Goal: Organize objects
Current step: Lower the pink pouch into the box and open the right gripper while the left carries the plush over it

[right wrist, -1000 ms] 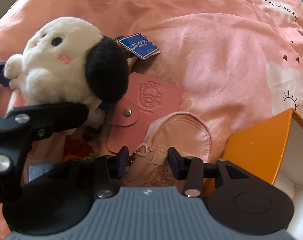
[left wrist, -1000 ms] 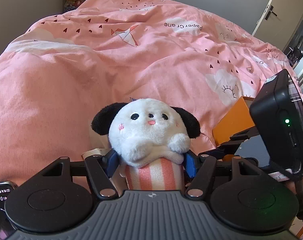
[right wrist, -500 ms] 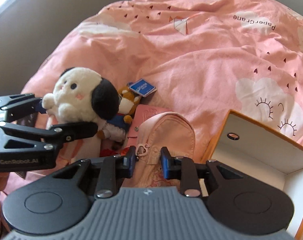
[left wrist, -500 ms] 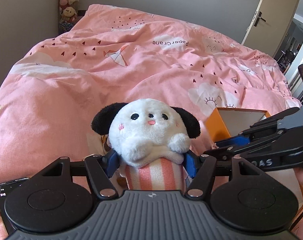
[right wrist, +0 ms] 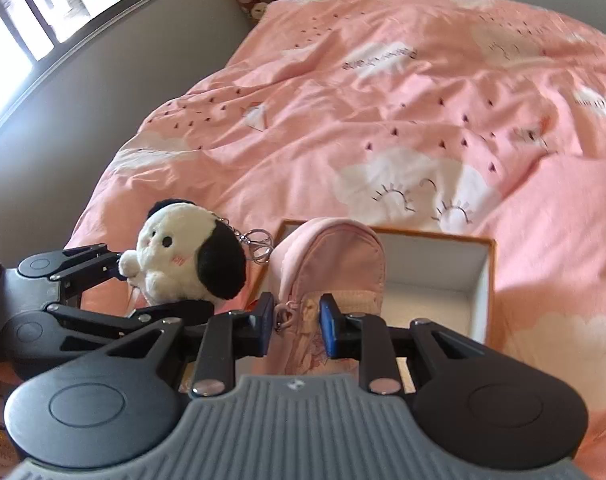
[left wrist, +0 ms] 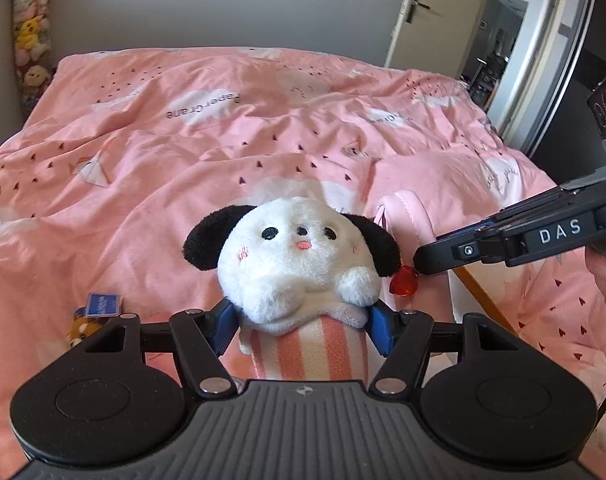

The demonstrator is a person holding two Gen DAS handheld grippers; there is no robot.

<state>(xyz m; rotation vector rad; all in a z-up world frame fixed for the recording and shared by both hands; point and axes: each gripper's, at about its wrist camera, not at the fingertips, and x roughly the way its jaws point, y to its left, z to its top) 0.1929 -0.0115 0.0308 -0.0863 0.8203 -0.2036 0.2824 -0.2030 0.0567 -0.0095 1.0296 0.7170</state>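
Fluffy white plush dog (left wrist: 299, 256) with black ears sits squeezed between the blue pads (left wrist: 223, 320) of the left tool (left wrist: 303, 322), held by its striped body up above the pink bed cover (left wrist: 183, 152). Next to it, on its right, the right tool (right wrist: 295, 320) holds a pink pouch (right wrist: 331, 256). Its pads press on the pouch, and they are closing a little more. Just past the right tool, the pouch hangs over an open orange box (right wrist: 491, 280) with white inside. A small toy with a blue tag (left wrist: 103, 304) lies on the bed, left of the left tool.
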